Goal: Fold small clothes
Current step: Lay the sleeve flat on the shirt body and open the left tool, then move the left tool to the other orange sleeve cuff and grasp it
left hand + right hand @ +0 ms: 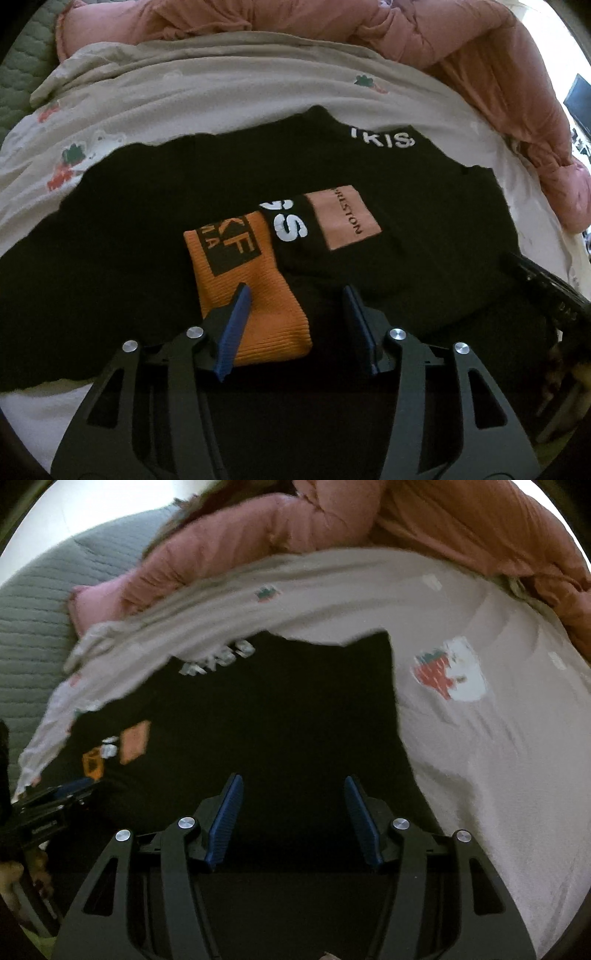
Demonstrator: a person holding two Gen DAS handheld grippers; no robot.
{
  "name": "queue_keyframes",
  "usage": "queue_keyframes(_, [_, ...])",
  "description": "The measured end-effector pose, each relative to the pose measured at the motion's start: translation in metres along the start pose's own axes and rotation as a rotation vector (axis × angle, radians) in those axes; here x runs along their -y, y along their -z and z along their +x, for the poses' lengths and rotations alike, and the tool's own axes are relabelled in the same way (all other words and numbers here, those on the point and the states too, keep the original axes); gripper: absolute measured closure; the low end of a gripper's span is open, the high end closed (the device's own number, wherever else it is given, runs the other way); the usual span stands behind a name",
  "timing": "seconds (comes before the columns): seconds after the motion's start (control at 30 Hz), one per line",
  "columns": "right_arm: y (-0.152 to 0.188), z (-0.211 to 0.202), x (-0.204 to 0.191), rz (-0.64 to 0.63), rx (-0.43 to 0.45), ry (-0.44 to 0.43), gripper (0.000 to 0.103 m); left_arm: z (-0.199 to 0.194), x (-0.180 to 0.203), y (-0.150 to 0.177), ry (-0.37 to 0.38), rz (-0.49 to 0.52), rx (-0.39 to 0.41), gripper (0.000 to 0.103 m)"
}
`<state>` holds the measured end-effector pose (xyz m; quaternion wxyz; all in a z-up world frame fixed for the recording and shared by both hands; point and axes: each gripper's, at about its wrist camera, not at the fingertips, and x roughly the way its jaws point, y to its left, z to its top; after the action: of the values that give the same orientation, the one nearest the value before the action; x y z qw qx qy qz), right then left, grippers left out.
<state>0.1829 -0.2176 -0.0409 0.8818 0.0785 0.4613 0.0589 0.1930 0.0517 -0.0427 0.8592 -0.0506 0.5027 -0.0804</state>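
While the black garment [147, 221] lies flat on the bed [221, 85], my left claw [295, 291] hangs open over its orange patch [240, 280]. My right claw [293, 782] is open too, gripping nothing.

The black garment [147, 221] lies flat over the middle of the bed sheet [184, 85], so passage above it is open. The pink quilt [461, 40] is heaped along the far edge and right side and blocks there. Bare sheet to the right of the garment [498, 757] gives free room.
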Motion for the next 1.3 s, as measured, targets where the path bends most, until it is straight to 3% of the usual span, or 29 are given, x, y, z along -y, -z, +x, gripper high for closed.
queue_keyframes(0.07, [0.002, 0.004, 0.003, 0.004, -0.013, 0.003, 0.047, -0.003, -0.002, 0.0, 0.009, -0.007, 0.007, 0.053])
queue_keyframes(0.1, [0.003, 0.004, 0.003, -0.001, -0.011, 0.006, 0.047, -0.004, -0.002, 0.0, 0.012, -0.009, 0.009, 0.045])
queue_keyframes(0.2, [0.003, 0.0, 0.0, -0.013, -0.006, 0.011, 0.045, -0.011, -0.005, 0.004, 0.017, -0.015, 0.025, 0.042])
queue_keyframes(0.4, [0.004, -0.015, -0.005, -0.023, 0.029, -0.015, 0.033, -0.03, -0.011, 0.006, 0.008, -0.031, 0.079, 0.031])
queue_keyframes(0.47, [0.004, -0.021, -0.008, -0.031, 0.05, -0.03, 0.024, -0.038, -0.015, 0.008, 0.001, -0.039, 0.1, 0.03])
queue_keyframes(0.53, [0.005, -0.028, -0.015, -0.049, 0.066, -0.034, 0.016, -0.044, -0.021, 0.009, -0.008, -0.056, 0.114, 0.016])
queue_keyframes(0.7, [0.004, -0.037, -0.032, -0.092, 0.083, -0.048, 0.008, -0.061, -0.038, 0.013, -0.037, -0.103, 0.153, 0.01])
queue_keyframes(1.0, [0.012, -0.05, -0.07, -0.185, 0.106, -0.068, 0.006, -0.083, -0.058, 0.021, -0.158, -0.12, 0.231, 0.01])
queue_keyframes(1.3, [0.019, -0.062, -0.106, -0.264, 0.133, -0.109, 0.005, -0.101, -0.081, 0.032, -0.199, -0.163, 0.258, 0.01])
